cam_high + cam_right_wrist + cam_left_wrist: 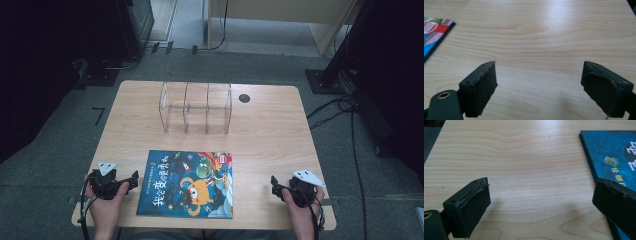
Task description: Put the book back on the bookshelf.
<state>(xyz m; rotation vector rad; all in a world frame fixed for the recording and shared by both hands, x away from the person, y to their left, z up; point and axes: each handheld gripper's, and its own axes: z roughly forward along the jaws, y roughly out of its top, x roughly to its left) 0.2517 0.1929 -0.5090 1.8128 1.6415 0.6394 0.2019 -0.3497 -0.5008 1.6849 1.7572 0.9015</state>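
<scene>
A children's picture book (187, 183) with a dark blue cover and an orange cartoon creature lies flat near the table's front edge. A clear acrylic rack (196, 107) with three slots stands behind it, toward the far side. My left gripper (131, 180) rests left of the book, jaws open, nothing between them; its own view shows the book's edge (607, 152) at the right. On the other side of the book my right gripper (275, 186) is held open over bare wood, and the book's corner (435, 31) lies at the left of its view.
The wooden table (270, 135) has a round dark cable hole (244, 98) at the far right. Cables (345, 107) and stand bases lie on the grey floor around it. A wooden desk stands farther back.
</scene>
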